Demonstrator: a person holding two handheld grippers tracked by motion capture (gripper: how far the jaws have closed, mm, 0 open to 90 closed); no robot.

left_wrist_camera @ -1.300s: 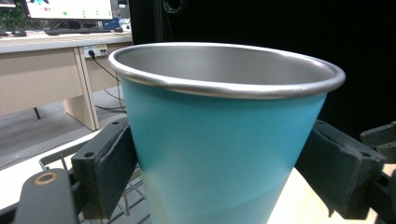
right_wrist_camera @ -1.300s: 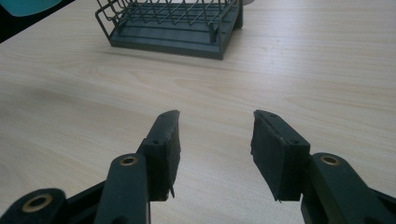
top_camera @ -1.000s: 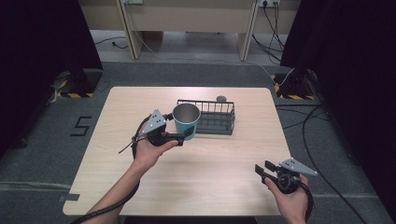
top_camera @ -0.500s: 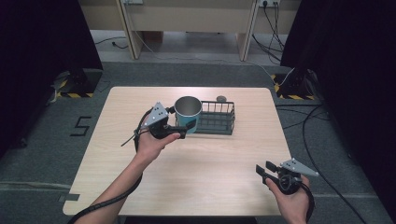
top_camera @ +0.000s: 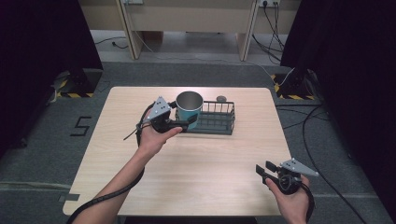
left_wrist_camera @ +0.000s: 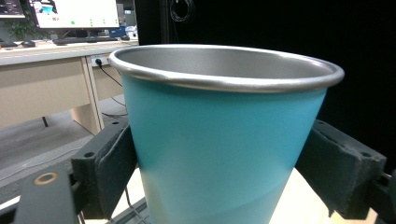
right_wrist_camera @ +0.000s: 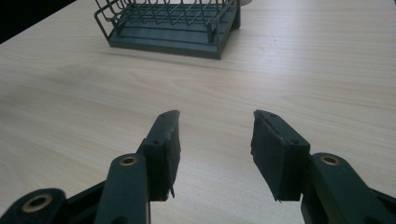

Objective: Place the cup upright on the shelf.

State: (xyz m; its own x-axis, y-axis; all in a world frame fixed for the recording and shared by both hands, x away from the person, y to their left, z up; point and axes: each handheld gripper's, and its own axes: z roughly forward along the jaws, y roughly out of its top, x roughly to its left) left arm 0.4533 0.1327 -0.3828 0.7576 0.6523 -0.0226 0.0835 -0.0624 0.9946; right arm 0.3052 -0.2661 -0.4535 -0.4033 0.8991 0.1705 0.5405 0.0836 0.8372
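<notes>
Left gripper view crops cup (left_wrist_camera: pixel 224 140) base.

I see a cup (left_wrist_camera: pixel 224 140) with a teal-blue outside and a bare silver metal inside and rim. The wire basket (top_camera: pixel 215 118) is dark grey. The counter (top_camera: pixel 196 172) is pale wood with a fine grain. Both grippers' fingers (right_wrist_camera: pixel 163 149) are black, each gripper topped with a grey plate (top_camera: pixel 160 108). The floor (top_camera: pixel 42 154) is grey, with yellow-and-black striped tape (top_camera: pixel 74 94).
</notes>
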